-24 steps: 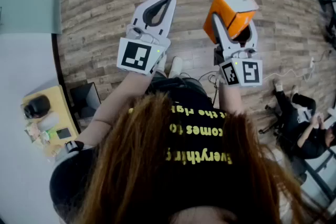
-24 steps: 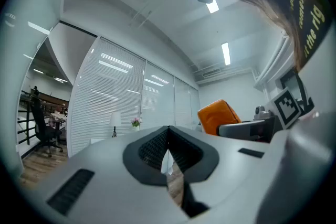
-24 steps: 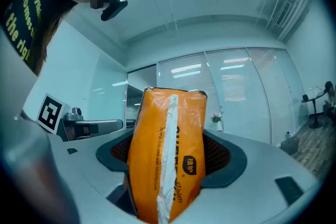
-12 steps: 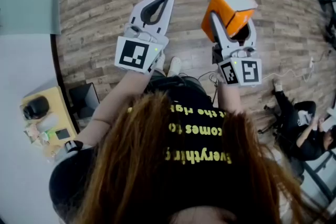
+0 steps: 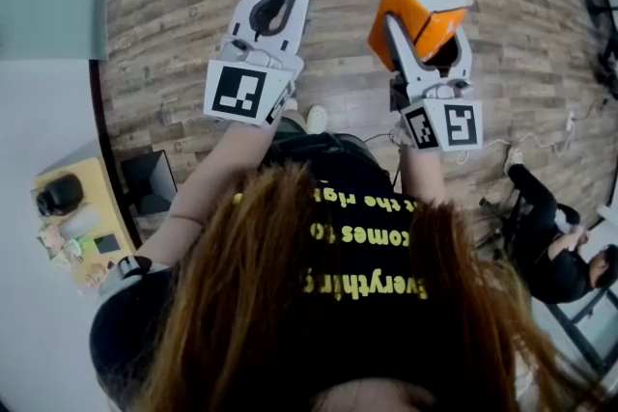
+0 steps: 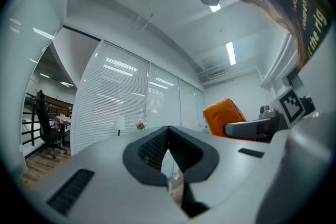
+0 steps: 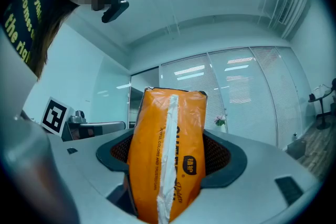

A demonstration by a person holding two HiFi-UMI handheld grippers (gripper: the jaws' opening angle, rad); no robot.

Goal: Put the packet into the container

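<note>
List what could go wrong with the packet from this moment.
1. The orange packet looks soft, and much of it sticks out past the jaws of the right hand-held gripper. It may slip and fall to the wooden floor.
2. No container shows in any view, so the drop-off cannot be lined up yet.
3. The left hand-held gripper is shut and empty, so it is not ready to steady the packet.
</note>
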